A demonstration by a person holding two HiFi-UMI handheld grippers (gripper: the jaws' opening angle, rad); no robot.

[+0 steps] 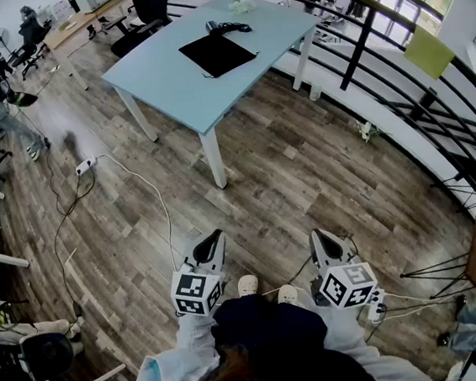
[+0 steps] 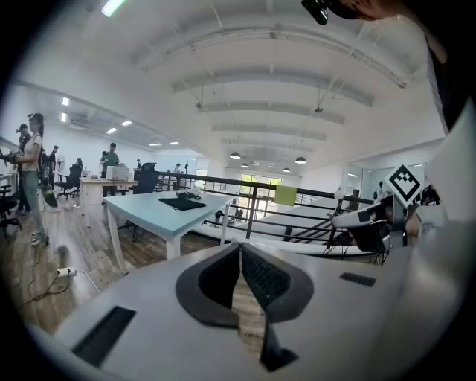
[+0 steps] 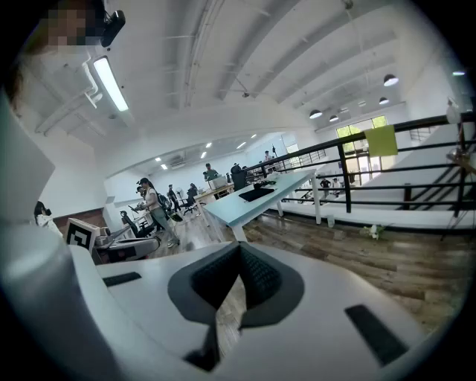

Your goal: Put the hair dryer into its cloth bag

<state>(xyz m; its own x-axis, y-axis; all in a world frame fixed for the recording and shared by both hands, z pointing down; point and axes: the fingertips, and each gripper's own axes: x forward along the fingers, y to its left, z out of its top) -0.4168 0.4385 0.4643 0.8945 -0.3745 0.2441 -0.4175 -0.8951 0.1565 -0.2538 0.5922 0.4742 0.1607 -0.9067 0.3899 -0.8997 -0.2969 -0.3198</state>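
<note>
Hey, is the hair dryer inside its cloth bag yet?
Out. The hair dryer lies on the table beside the flat black cloth bag.

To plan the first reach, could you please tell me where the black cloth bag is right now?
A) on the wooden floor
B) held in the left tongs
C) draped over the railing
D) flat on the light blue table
D: the black cloth bag lies flat on the light blue table, with the hair dryer just beyond it.
</note>
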